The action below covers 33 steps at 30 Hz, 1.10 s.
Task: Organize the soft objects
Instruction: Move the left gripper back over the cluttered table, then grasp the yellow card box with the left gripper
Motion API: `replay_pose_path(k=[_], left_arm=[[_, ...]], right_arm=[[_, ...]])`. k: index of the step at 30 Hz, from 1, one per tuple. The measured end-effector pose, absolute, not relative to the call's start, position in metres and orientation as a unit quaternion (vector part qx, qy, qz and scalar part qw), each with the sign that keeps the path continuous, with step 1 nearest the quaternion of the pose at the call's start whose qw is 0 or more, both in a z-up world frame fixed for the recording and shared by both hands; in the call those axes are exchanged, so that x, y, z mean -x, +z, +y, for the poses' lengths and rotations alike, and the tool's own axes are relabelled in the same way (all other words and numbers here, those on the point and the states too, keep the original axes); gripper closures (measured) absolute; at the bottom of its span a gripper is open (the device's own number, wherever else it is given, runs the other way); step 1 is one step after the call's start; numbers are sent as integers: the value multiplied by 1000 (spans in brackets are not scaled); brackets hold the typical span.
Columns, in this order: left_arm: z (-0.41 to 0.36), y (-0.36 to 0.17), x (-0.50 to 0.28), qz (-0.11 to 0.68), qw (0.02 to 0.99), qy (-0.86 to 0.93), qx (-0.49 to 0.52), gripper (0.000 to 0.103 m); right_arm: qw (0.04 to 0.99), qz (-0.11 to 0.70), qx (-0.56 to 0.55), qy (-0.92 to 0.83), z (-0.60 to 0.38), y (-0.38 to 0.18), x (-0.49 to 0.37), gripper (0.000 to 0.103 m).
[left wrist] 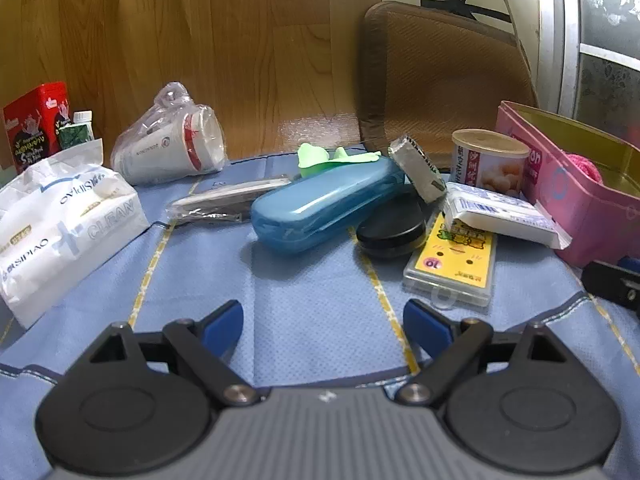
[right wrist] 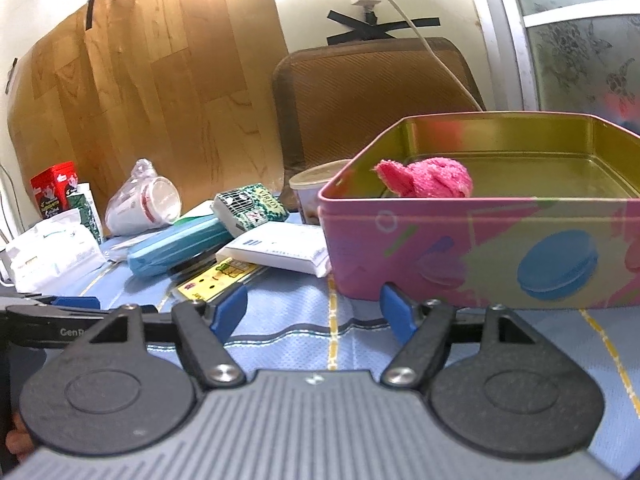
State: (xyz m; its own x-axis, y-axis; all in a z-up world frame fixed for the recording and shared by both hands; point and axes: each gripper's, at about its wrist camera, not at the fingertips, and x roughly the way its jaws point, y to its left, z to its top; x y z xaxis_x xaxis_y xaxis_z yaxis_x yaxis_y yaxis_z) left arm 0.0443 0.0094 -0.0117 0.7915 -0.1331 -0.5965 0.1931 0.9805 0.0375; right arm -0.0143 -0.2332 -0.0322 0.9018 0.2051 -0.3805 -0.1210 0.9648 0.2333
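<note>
A pink fluffy cloth (right wrist: 430, 179) lies inside the open pink tin box (right wrist: 480, 240), which also shows at the right of the left wrist view (left wrist: 592, 208) with the cloth (left wrist: 585, 166) peeking out. A small white tissue pack (left wrist: 502, 210) leans by the box, also in the right wrist view (right wrist: 280, 250). A large tissue pack (left wrist: 60, 220) lies at the far left. My left gripper (left wrist: 323, 326) is open and empty above the blue cloth. My right gripper (right wrist: 314, 314) is open and empty just in front of the box.
On the blue tablecloth (left wrist: 312, 304) lie a blue plastic case (left wrist: 324, 204), a black round tin (left wrist: 392, 228), a yellow card case (left wrist: 454, 264), a can (left wrist: 488, 160), bagged paper cups (left wrist: 172, 144), a red box (left wrist: 36, 124) and a brown chair back (left wrist: 440, 76).
</note>
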Motion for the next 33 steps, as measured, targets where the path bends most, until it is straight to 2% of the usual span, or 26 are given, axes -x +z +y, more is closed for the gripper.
replay_pose_path(k=[12, 15, 21, 23, 28, 30, 32, 33], left_arm=[[33, -6, -36, 271, 953, -132, 33, 11], [42, -4, -31, 246, 959, -127, 58, 4], [72, -4, -38, 242, 954, -101, 144, 3], [79, -5, -40, 244, 950, -101, 164, 3], [80, -5, -40, 242, 950, -109, 164, 2], [77, -5, -40, 239, 951, -114, 156, 1], [76, -5, -38, 237, 952, -117, 154, 1], [76, -5, -37, 237, 952, -119, 154, 1]], right_arm=[[967, 225, -68, 99, -222, -32, 11, 27], [964, 236, -50, 115, -211, -31, 8, 27], [941, 287, -14, 180, -166, -28, -17, 27], [941, 290, 13, 172, -149, -27, -33, 17], [941, 311, 29, 130, -125, -32, -73, 8], [943, 308, 25, 122, -125, -32, -77, 14], [945, 300, 29, 128, -131, -33, -74, 27], [945, 298, 27, 133, -135, -33, -72, 29]])
